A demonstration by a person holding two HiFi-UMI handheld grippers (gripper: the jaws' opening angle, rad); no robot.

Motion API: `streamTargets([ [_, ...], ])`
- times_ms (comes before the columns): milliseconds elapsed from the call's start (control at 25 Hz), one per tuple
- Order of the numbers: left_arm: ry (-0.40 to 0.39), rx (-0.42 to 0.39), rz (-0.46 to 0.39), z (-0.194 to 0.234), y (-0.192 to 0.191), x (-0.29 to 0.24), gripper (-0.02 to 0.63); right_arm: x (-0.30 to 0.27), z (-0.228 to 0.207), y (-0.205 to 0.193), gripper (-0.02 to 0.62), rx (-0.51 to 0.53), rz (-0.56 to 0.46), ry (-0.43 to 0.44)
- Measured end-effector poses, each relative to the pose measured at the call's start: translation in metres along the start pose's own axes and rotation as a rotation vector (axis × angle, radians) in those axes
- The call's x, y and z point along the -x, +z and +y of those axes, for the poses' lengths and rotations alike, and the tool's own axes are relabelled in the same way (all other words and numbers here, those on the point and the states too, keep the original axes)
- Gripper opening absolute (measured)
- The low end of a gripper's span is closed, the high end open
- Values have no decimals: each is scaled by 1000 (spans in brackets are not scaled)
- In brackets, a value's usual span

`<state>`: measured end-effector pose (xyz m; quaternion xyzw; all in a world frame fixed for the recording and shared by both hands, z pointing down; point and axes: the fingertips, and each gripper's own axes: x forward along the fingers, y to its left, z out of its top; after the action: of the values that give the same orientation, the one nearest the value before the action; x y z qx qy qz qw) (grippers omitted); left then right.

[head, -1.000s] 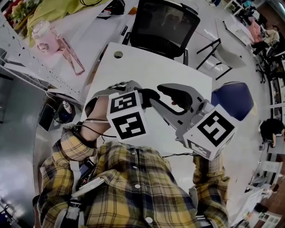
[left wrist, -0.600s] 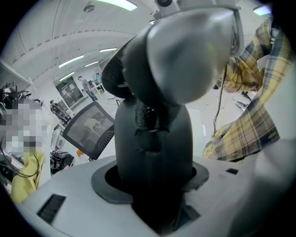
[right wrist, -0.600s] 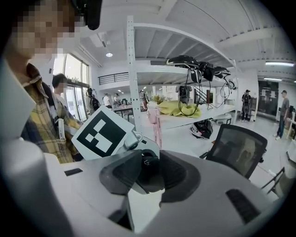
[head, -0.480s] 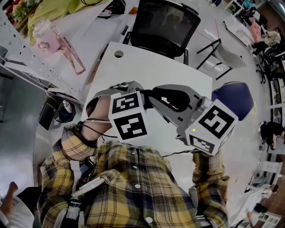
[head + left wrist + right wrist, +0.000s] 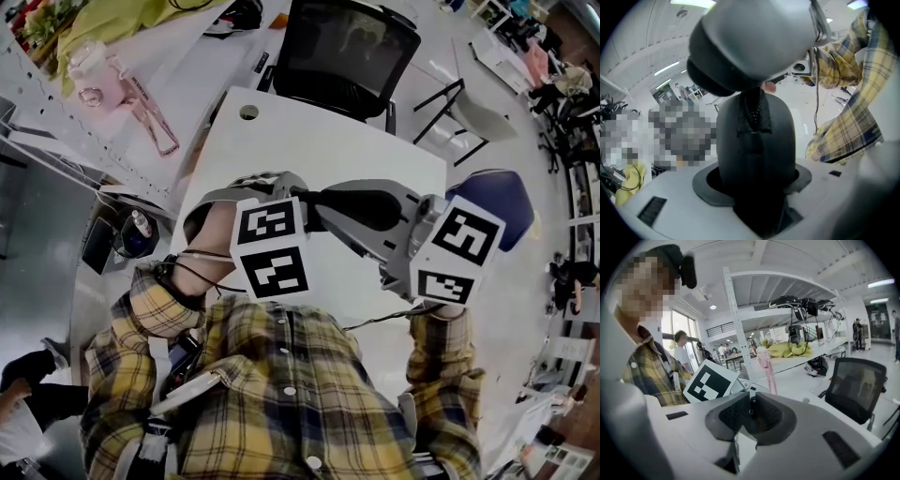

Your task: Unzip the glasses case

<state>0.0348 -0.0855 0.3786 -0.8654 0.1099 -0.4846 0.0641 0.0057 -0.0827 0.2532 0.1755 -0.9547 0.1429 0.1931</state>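
Note:
My left gripper (image 5: 298, 192) is shut on the black glasses case (image 5: 314, 201), held above the white table (image 5: 319, 141). In the left gripper view the case (image 5: 754, 140) stands upright between the jaws, its zipper (image 5: 753, 108) running up the near end. My right gripper (image 5: 324, 208) reaches in from the right. Its grey and black jaws (image 5: 754, 42) sit over the top of the case. In the right gripper view the gripper (image 5: 751, 408) has its pads pinched on a small dark zipper pull (image 5: 751, 404). These jaws have just been closing, with the pull between them.
A black office chair (image 5: 347, 56) stands at the table's far edge and a blue seat (image 5: 492, 206) at its right. A pink bottle (image 5: 94, 80) lies on the shelf to the left. My plaid shirt (image 5: 281, 394) fills the bottom of the head view.
The right gripper's jaws, wide apart a second ago, have closed at the end of the case. Its marker cube has rolled and tipped upward. The left gripper has hardly moved.

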Motion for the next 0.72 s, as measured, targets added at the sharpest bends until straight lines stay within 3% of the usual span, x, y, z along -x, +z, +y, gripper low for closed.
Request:
streamTargets([
  [160,-49,-56,2,-12,0,-2,249,0,7,-11,31,-108,47,166],
  [320,-156,-100,8,-32,-3,-6,249,0,12,-22,21,-182,120,305],
  [520,-308,-127,0,-54,-5,-2,249,3,18,-25,0,-325,115,440],
  [720,-481,-181,-5,-77,-11,9,249,4,28,-27,-2,-374,103,526],
])
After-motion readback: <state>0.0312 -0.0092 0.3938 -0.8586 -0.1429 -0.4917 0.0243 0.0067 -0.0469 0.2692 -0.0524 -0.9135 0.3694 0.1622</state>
